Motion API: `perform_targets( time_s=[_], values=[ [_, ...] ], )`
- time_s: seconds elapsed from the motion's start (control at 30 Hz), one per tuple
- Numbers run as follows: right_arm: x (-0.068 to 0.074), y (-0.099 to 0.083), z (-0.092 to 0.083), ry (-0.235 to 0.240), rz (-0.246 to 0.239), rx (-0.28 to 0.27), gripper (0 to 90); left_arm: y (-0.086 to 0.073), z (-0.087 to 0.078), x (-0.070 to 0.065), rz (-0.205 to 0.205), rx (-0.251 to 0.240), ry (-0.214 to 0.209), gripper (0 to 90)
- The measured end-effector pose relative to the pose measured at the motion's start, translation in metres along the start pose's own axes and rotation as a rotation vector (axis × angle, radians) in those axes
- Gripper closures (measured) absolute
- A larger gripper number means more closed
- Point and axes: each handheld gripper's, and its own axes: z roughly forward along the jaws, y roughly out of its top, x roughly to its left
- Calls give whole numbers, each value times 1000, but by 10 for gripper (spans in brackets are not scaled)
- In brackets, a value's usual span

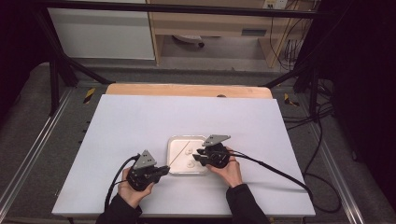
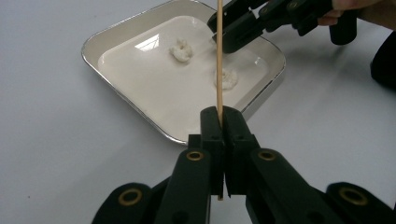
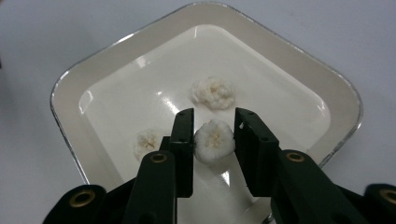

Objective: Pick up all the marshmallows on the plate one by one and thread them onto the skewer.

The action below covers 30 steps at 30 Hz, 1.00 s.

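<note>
Three white lumps lie in the cream tray (image 3: 70,93) on the table (image 1: 130,121). One lump (image 3: 214,140) sits between my right fingers (image 3: 214,135), touching the left one; the other stands just clear. My left fingers (image 2: 219,123) clench a skewer (image 2: 218,56) slanting over the tray; its tip is cut off.

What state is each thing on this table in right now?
Left hand-held gripper: shut on the wooden skewer.
Right hand-held gripper: around one white piece, right jaw not touching it.
Tray: flat on the table, holding three white pieces.
Other two pieces: lying loose in the tray.
</note>
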Motion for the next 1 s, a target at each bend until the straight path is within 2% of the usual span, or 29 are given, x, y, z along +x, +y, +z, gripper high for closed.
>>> perform_targets(
  time_s=[0.07, 0.1, 0.13, 0.17, 0.23, 0.3, 0.33, 0.43, 0.47, 0.57, 0.83, 1.0],
  values=[
    [-1, 2, -5, 12, 17, -13, 698, 0, -1, 0, 0, -4, 0, 882],
    [-3, 4, -13, 25, 43, -37, 700, 0, -1, -1, 1, -7, 0, 882],
    [-3, 4, -13, 25, 43, -37, 700, 0, -1, -1, 3, -9, 0, 882],
    [-4, 7, -22, 51, 76, -62, 702, 0, -1, -1, 3, -12, 0, 882],
    [-6, 9, -30, 72, 110, -92, 703, 0, -2, -2, 4, -18, 0, 882],
    [-7, 9, -34, 83, 123, -106, 703, 0, -2, -2, 5, -23, -2, 882],
    [-9, 10, -42, 105, 160, -136, 705, 1, -2, -3, 4, -26, -2, 882],
    [-11, 12, -52, 145, 205, -184, 706, 1, -3, -4, 8, -31, -3, 882],
    [-11, 12, -52, 145, 205, -184, 706, 1, -3, -5, 10, -35, -5, 882],
    [-13, 15, -64, 193, 251, -250, 708, 1, -3, -7, 16, -47, -8, 882],
    [-14, 23, -75, 259, 319, -355, 710, 2, -2, -11, 30, -55, -12, 882],
    [-15, 24, -72, 280, 347, -377, 710, 2, -2, -13, 39, -64, -17, 882]
  ],
)
